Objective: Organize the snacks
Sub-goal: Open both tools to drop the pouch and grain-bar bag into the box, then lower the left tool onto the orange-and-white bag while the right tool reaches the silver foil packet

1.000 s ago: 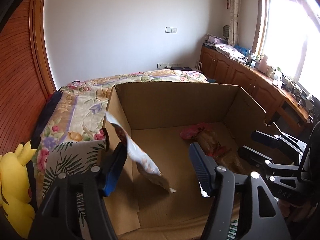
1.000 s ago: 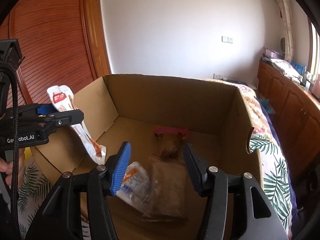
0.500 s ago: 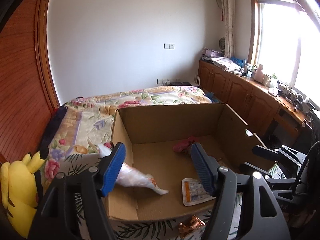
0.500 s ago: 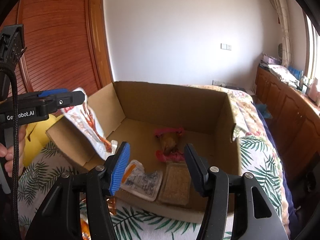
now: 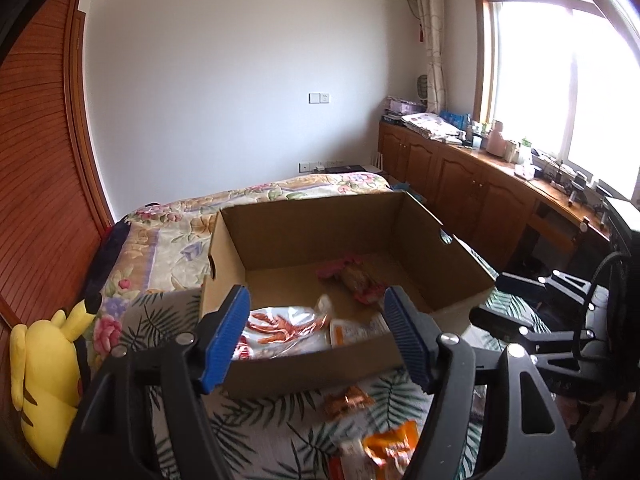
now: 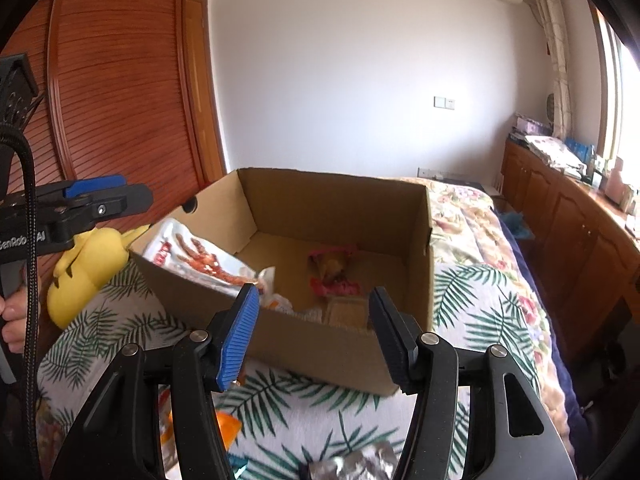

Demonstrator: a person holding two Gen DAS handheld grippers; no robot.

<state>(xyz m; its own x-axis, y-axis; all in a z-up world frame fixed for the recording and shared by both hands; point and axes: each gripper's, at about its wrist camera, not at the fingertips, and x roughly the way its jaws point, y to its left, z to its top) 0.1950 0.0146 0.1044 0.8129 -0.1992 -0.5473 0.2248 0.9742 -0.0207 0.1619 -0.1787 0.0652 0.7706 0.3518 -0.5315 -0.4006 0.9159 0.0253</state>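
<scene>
A cardboard box [image 5: 304, 368] [image 6: 320, 344] stands open on the bed. Inside it, a white packet with red print [image 5: 280, 328] [image 6: 192, 256] leans in the near left corner. A white-and-orange packet [image 5: 352, 328] [image 6: 276, 300] and a tan packet [image 6: 346, 310] lie by the front wall, and a pink-wrapped snack [image 5: 352, 276] [image 6: 332, 268] lies further in. My left gripper [image 5: 316, 296] [image 6: 136, 200] hangs open and empty before the box's near wall. My right gripper [image 6: 314, 292] [image 5: 490, 298] is open and empty too, to its right.
Loose snacks lie on the leaf-print bedspread in front of the box: a copper wrapper [image 5: 348, 398], an orange packet [image 5: 390, 446] [image 6: 228, 426], a silver foil pack [image 6: 352, 464]. A yellow plush toy [image 5: 44, 380] [image 6: 88, 268] sits left by the wooden wardrobe. Wooden cabinets [image 5: 460, 184] line the window wall.
The white red-printed packet dropped from beside my left gripper into the box. Two packets fell from the right gripper into the box. Both grippers drew back and up from over the box.
</scene>
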